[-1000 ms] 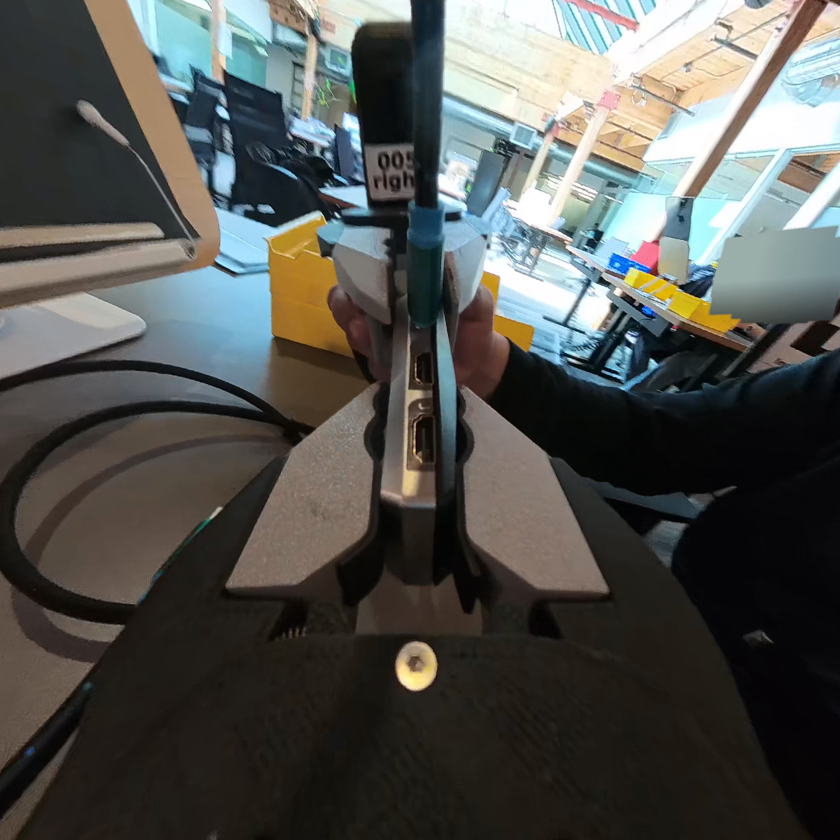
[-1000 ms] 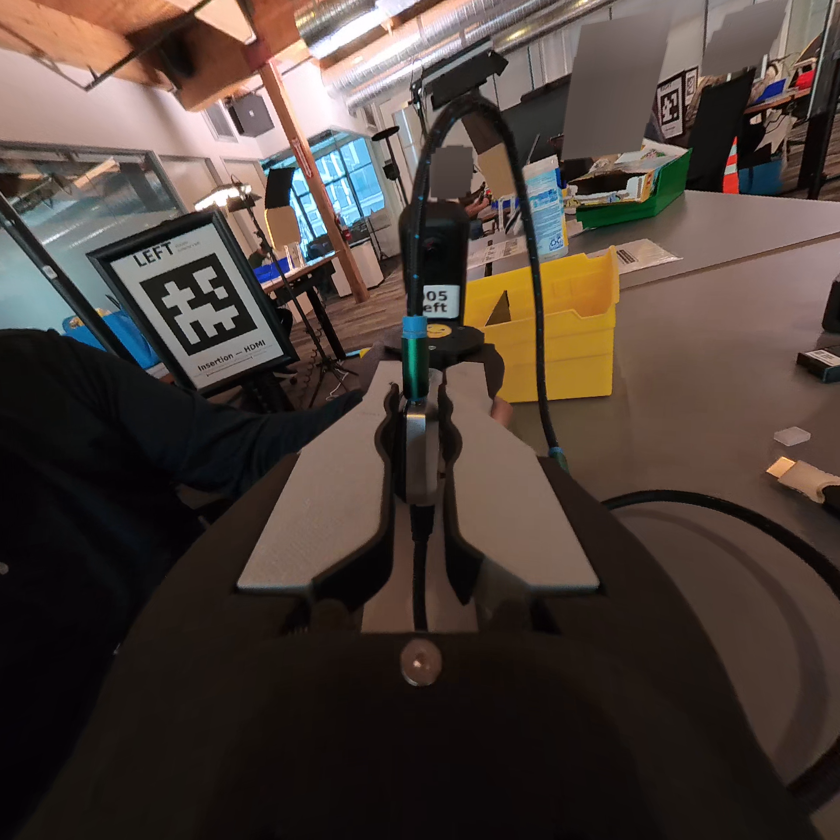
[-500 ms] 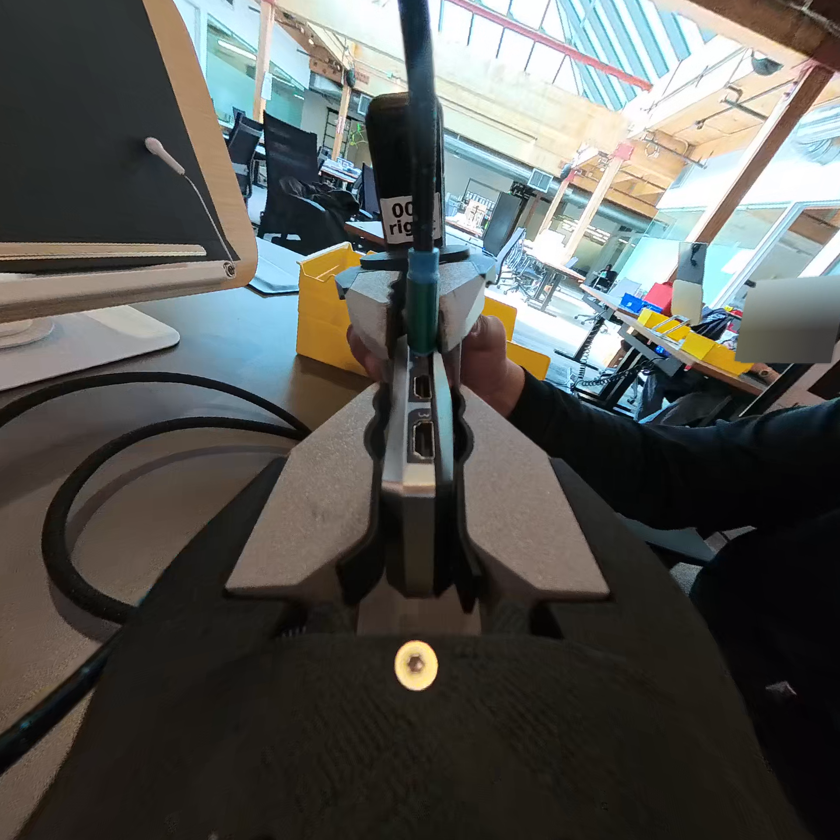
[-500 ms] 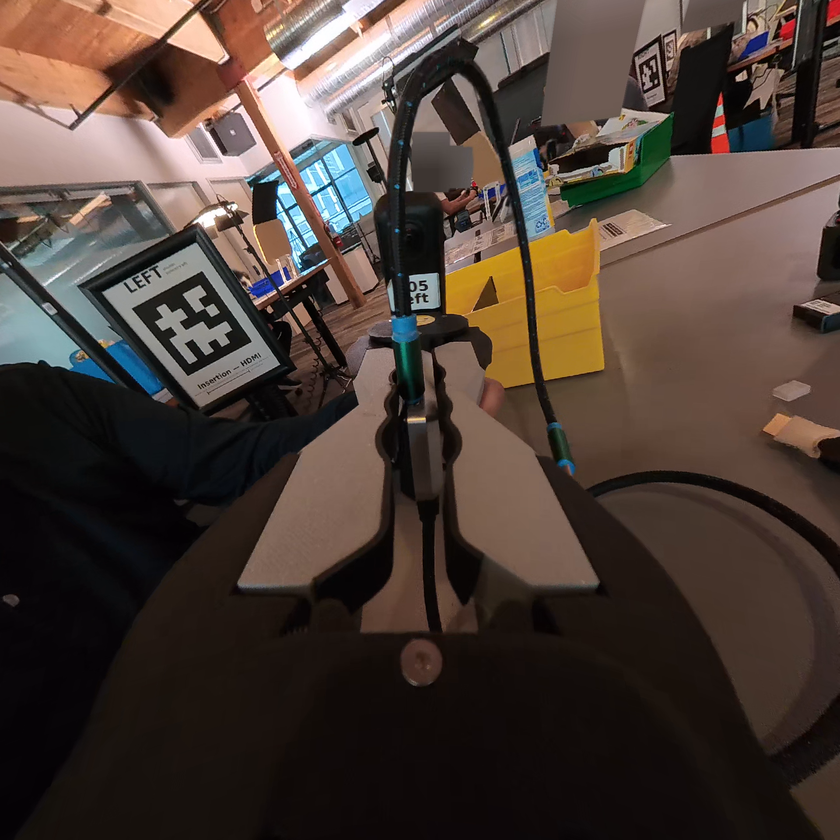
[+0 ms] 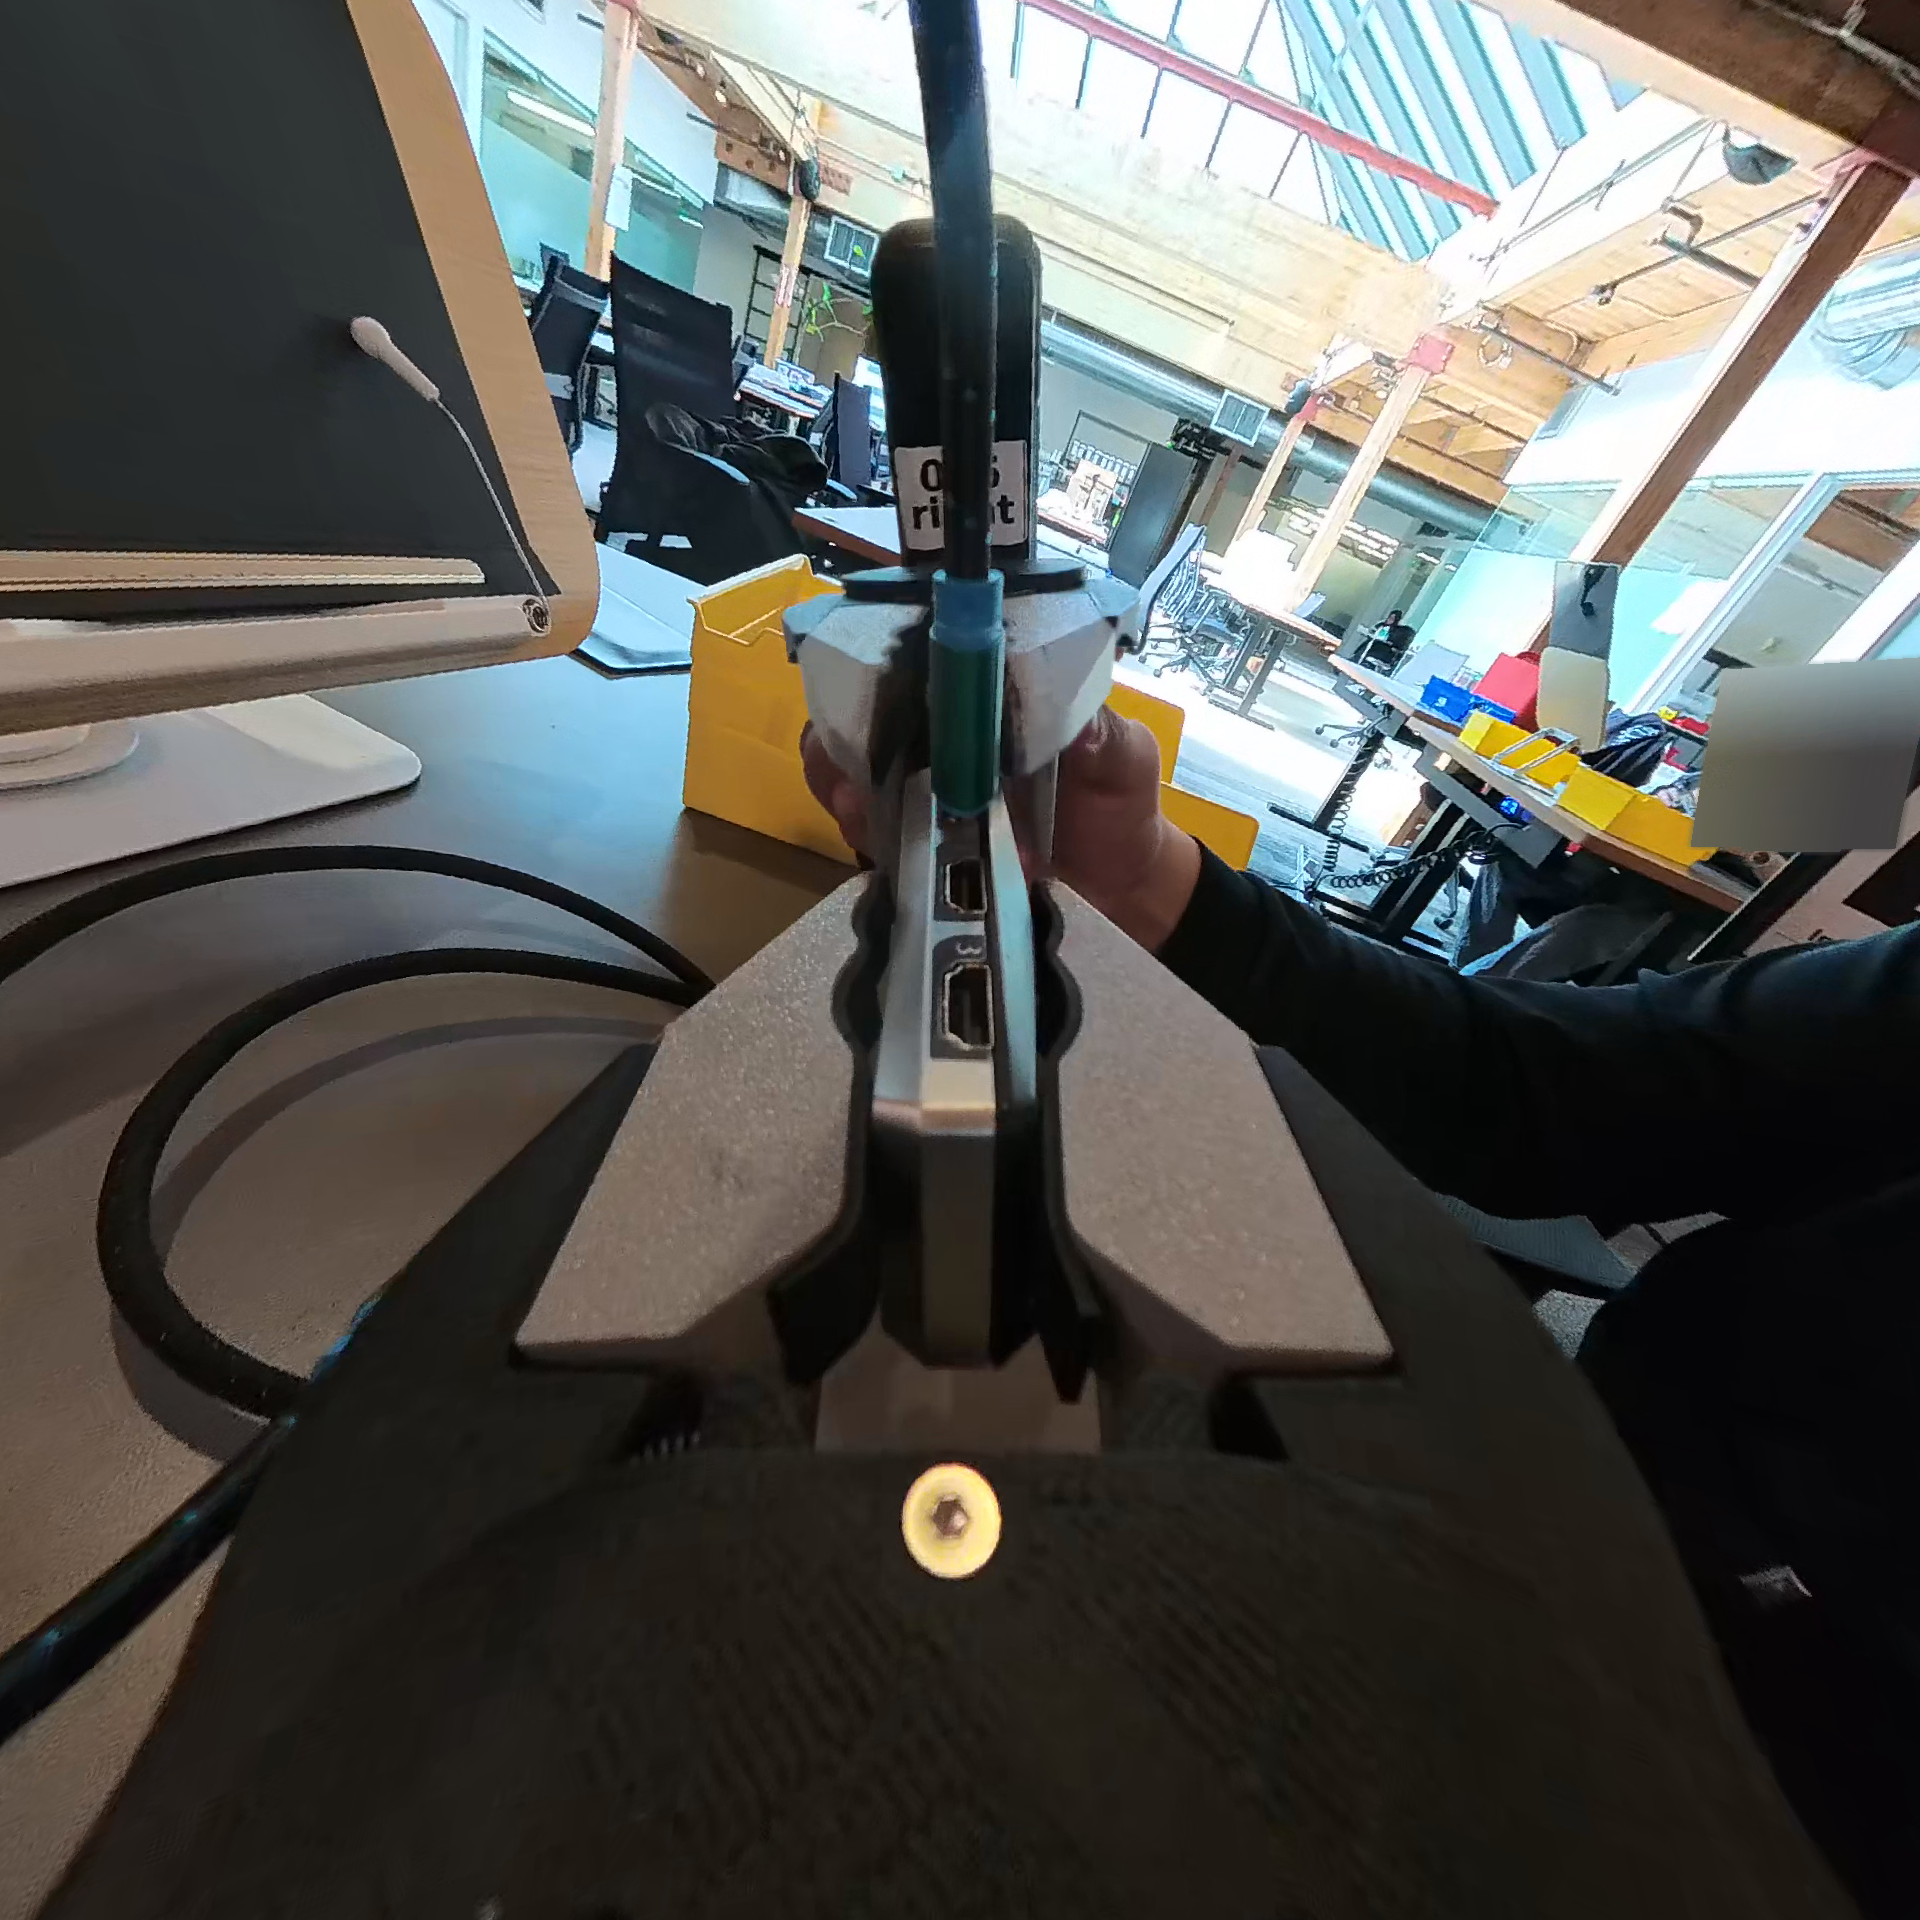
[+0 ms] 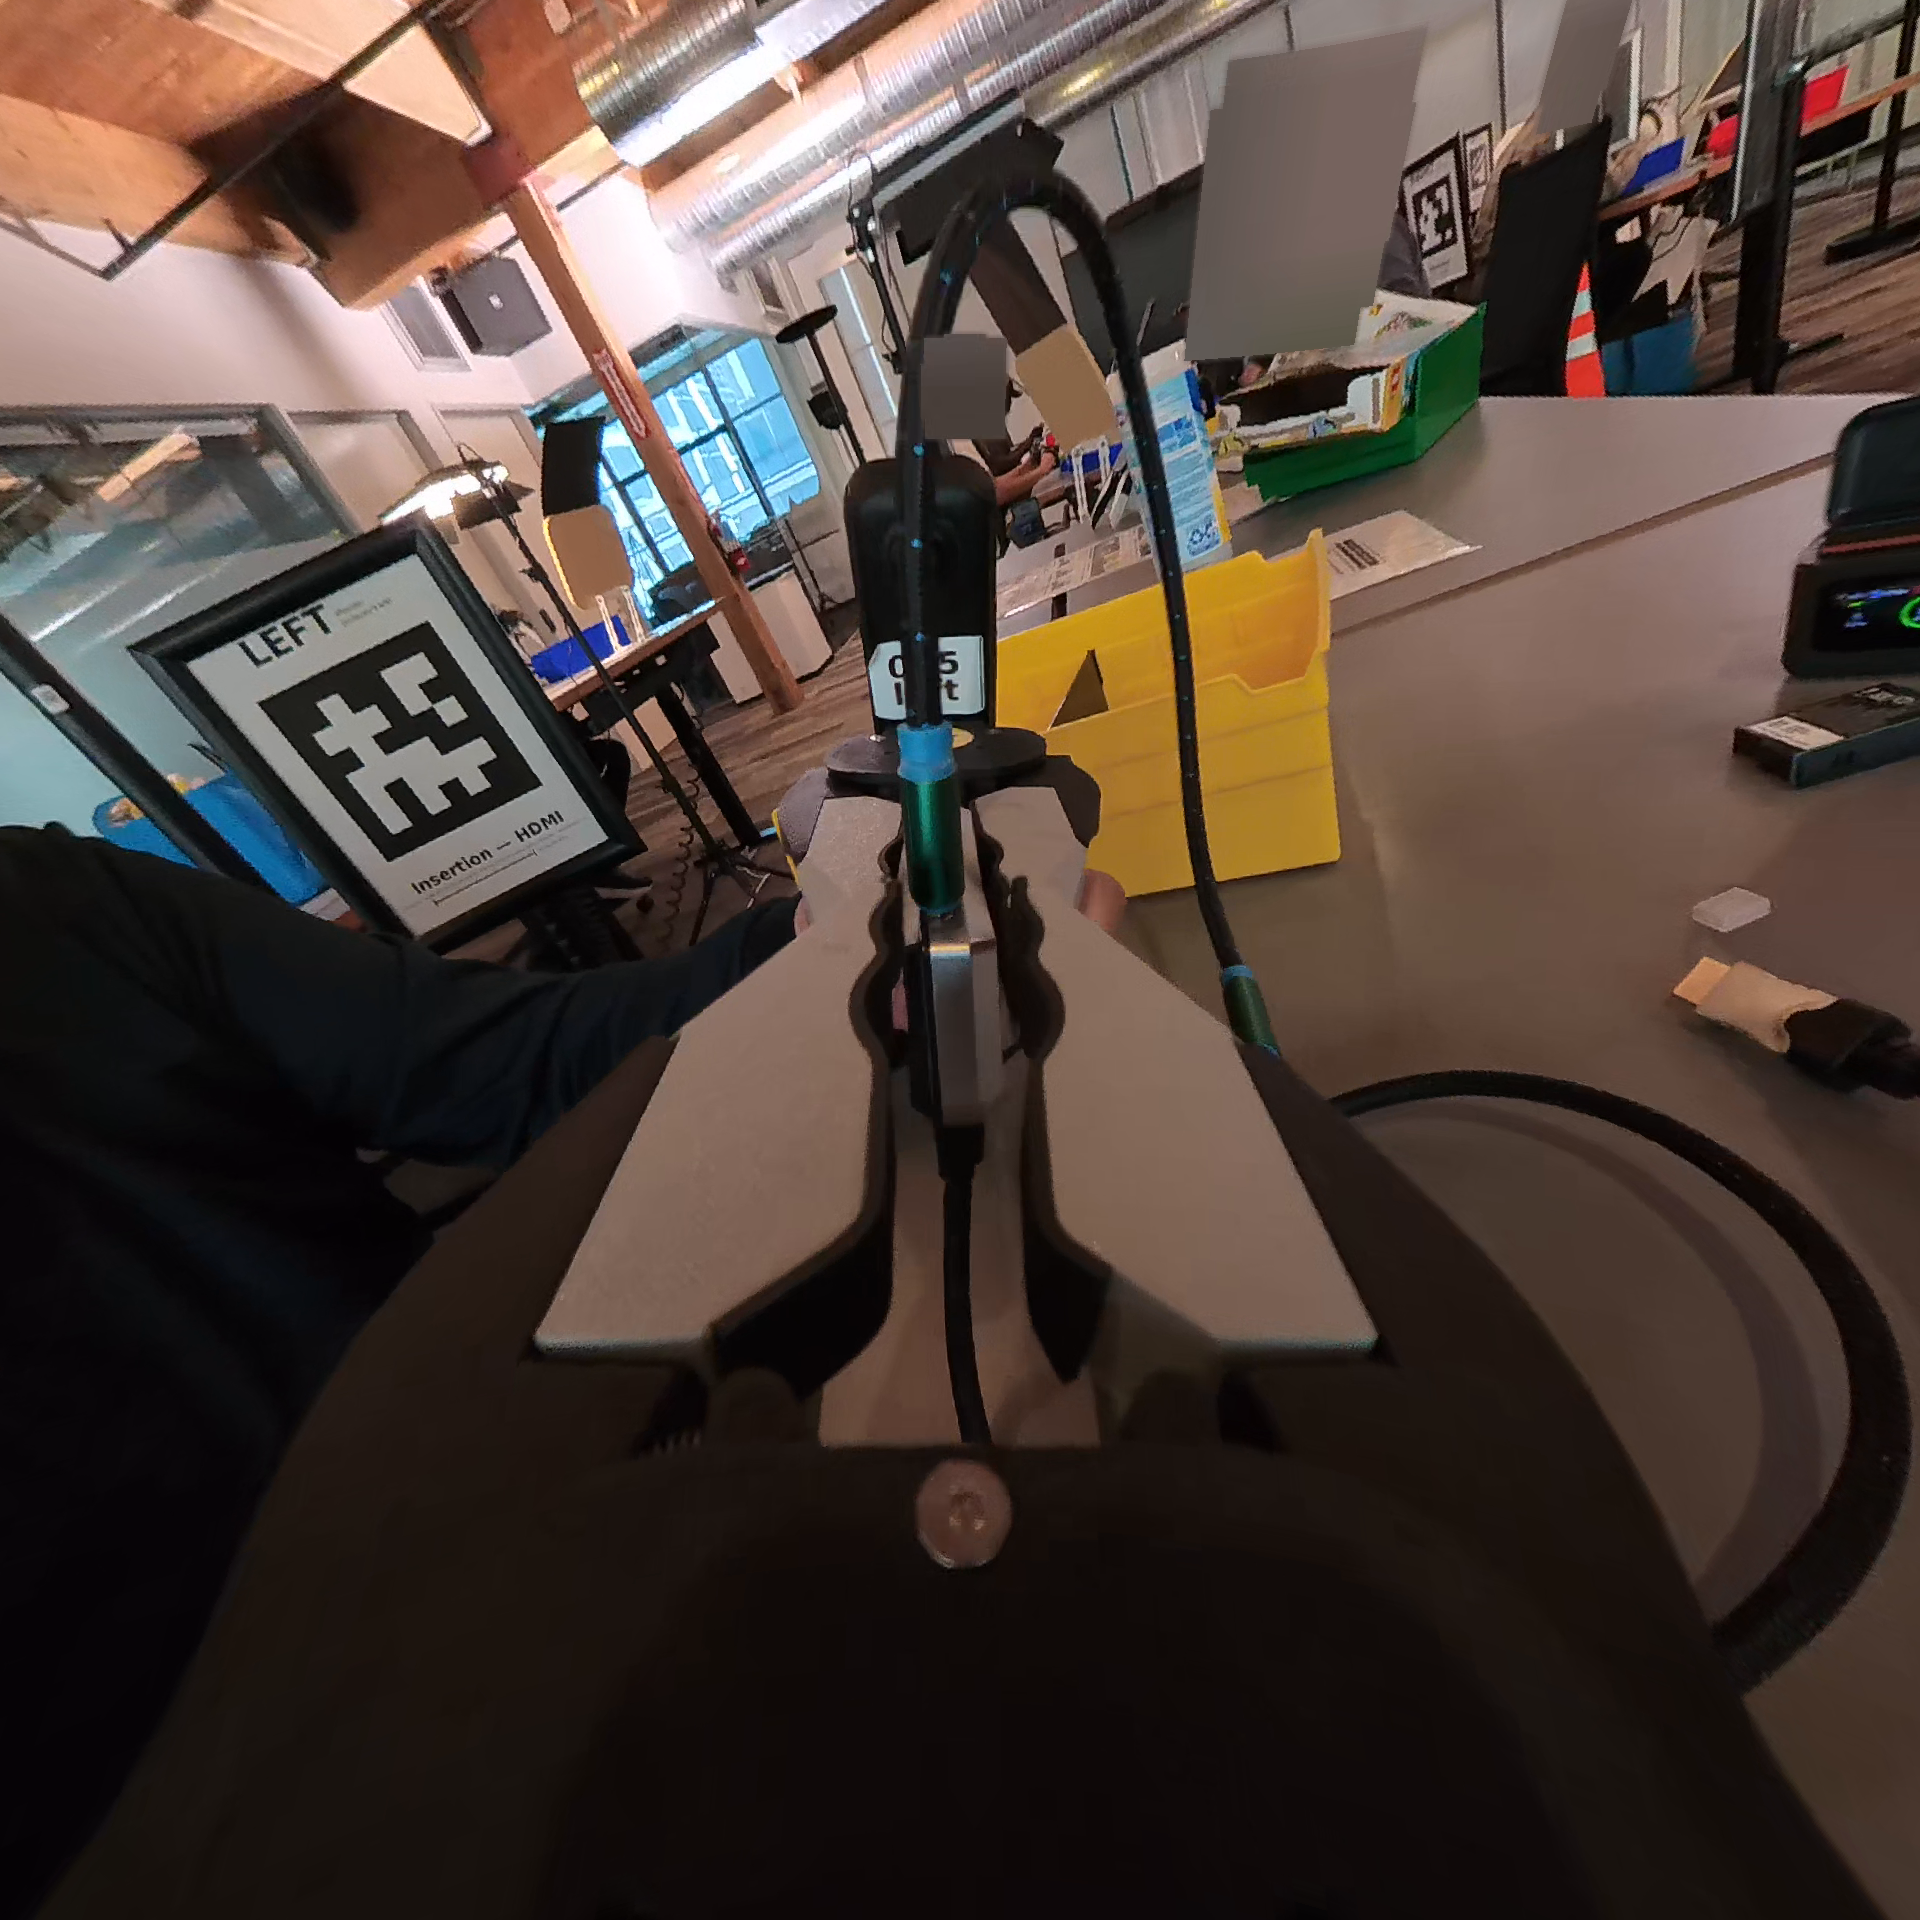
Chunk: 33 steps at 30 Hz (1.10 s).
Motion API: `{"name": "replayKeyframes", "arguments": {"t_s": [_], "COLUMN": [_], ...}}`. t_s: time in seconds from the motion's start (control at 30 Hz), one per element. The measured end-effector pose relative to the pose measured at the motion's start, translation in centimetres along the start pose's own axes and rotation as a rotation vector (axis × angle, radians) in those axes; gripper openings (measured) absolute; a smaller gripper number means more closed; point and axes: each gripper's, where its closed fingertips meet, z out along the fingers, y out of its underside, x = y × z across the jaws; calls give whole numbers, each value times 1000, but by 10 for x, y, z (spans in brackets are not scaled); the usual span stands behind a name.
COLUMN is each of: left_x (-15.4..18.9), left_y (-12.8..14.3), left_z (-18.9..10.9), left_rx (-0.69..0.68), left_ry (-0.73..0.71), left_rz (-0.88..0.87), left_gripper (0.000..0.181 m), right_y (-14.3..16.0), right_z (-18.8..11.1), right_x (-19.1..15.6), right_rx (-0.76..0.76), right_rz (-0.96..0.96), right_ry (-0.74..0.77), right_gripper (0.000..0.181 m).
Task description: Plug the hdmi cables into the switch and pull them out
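My left gripper (image 5: 961, 894) is shut on the silver HDMI switch (image 5: 935, 1195), held edge-up above the table. Two empty ports (image 5: 966, 1013) show on its top edge. A green HDMI plug (image 5: 966, 727) with a blue ring stands in the far port. My right gripper (image 6: 951, 914) faces the left one tip to tip and is shut around that plug (image 6: 930, 842). The end of the switch (image 6: 961, 1018) lies between its fingers, and a thin black lead runs back from it. The braided cable (image 6: 1164, 520) arches up and down to a second green plug (image 6: 1247, 1013).
A thick black cable (image 5: 208, 1039) loops on the grey table (image 6: 1558, 727). A yellow bin (image 6: 1195, 748) stands behind the grippers and a monitor (image 5: 208, 312) is at the left. A capped plug (image 6: 1756, 1013) and a black box (image 6: 1829, 732) lie at the right. A framed sign (image 6: 384, 727) stands beside a person's dark sleeve (image 5: 1507, 1039). My two grippers' fingertips are within a few centimetres of each other.
Both grippers keep the same hold, and the green plug stays in the switch. The joined pair has swung and tilted a little, so the background has shifted in both views.
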Motion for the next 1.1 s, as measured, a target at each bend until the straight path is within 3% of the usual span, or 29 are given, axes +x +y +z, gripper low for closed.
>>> {"name": "replayKeyframes", "arguments": {"t_s": [0.33, 0.5, 0.83, 0.97, 1.1], "left_x": [0, -3, 4, -8, -14], "left_y": [8, -5, -16, 5, 19], "left_z": [6, 6, 1, 5, 11], "left_rx": [-72, 31, 141, -5, -69], "left_ry": [-46, -68, 20, -71, -77], "left_rz": [78, 86, 7, 42, -4], "left_gripper": [26, 29, 26, 26, 26], "right_y": [6, 4, 2, 5, -4], "right_z": [-2, -3, 3, 1, 2], "right_x": [-4, -2, -5, 1, 8], "right_rx": [-26, 11, 24, -7, 79], "right_rz": [10, 51, 62, 41, 49], "right_ry": [-52, -80, -91, -37, 4], "right_gripper": [8, 7, 7, 7, 7]}}
